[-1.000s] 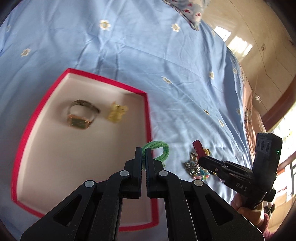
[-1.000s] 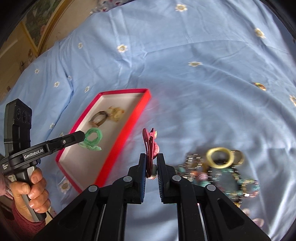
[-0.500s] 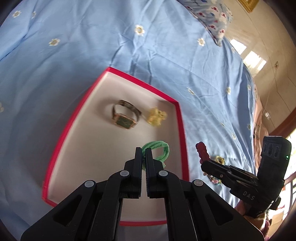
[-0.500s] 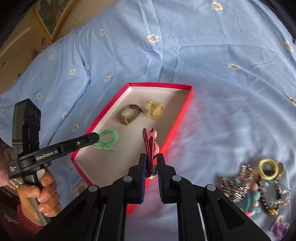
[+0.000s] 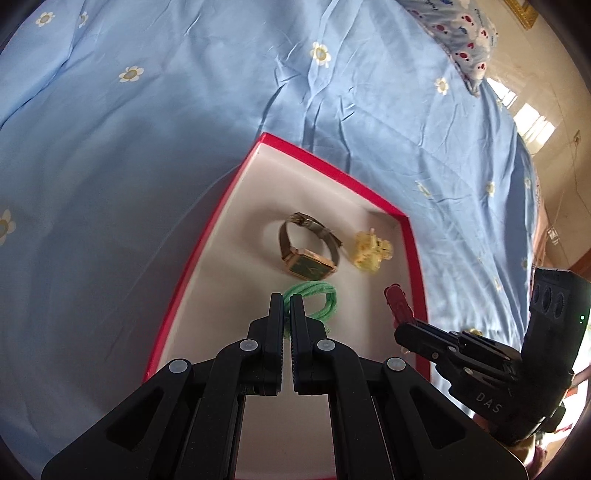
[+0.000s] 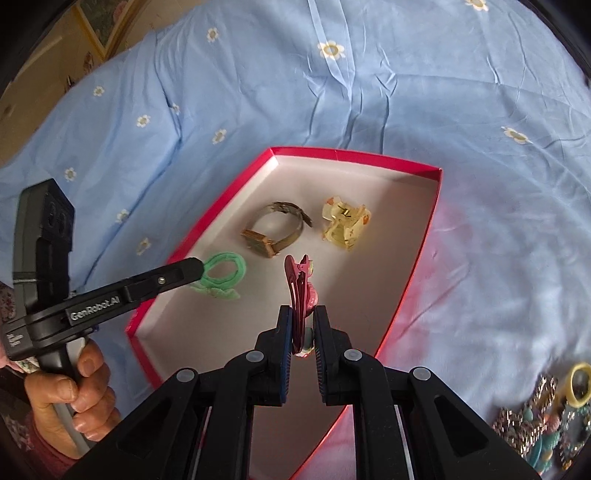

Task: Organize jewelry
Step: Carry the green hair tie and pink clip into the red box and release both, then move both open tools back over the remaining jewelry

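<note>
A red-rimmed box (image 5: 415,243) (image 6: 436,206) with a white floor lies on the blue bedsheet. In it are a gold watch (image 5: 308,254) (image 6: 275,230) and a yellow claw clip (image 5: 369,251) (image 6: 345,221). My left gripper (image 5: 287,301) (image 6: 195,267) is shut on a green hair tie (image 5: 319,297) (image 6: 223,271), held just over the box floor. My right gripper (image 6: 303,314) (image 5: 400,326) is shut on a red hair clip (image 6: 299,288) (image 5: 397,304), held above the box's near right part.
A heap of loose jewelry (image 6: 546,421), with a yellow ring and beaded bracelets, lies on the sheet (image 6: 369,92) at the right of the box. A patterned pillow (image 5: 461,33) sits at the far end of the bed.
Both grippers have moved from the jewelry heap over to the box, each still holding its item. The green hair tie and red clip now hang above the box floor.
</note>
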A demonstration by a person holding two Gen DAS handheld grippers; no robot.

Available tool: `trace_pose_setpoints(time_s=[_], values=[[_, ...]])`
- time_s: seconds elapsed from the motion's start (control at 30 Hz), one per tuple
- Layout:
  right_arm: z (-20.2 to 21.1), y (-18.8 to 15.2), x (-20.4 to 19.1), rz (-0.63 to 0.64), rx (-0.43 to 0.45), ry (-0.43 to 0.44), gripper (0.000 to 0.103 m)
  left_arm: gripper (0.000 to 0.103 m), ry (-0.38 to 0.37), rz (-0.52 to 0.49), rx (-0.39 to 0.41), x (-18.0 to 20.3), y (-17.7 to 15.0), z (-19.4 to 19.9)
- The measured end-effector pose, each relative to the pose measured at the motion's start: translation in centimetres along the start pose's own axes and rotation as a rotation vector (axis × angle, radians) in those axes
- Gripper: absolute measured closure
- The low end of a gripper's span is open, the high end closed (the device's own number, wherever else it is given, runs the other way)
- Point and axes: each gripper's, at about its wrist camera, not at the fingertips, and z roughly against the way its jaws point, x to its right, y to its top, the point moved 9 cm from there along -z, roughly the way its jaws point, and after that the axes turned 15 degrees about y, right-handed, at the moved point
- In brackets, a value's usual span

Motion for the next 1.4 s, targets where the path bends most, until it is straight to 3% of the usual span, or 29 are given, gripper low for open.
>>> trace_pose_setpoints(time_s=[0.57, 0.93, 1.1, 1.17, 1.4], values=[[-2.6, 0.3, 1.3, 0.03, -0.048, -0.053, 0.091, 0.099, 0.043, -0.01, -0.036, -0.6, -0.2, -2.1], [-2.4, 0.3, 1.1, 0.016, -0.039, -0.033, 0.087, 0.08, 0.051, -0.003, -0.04, -0.7, -0.6, -1.6], [-1.1, 0.2, 0.6, 0.007, -0.015, -0.019, 0.083, 0.059, 0.039, 0.01, 0.005, -0.6, -0.5, 0.4], [-0.2, 0.1, 0.4, 0.006, 0.002, -0.01, 0.076, 0.059, 0.029, 0.015, 0.016, -0.6, -0.7, 1.2], [4.8, -1.3, 0.8, -0.035, 0.08, -0.002, 0.07, 0.059, 0.0, 0.023, 0.024, 0.3, -1.9, 3.1]])
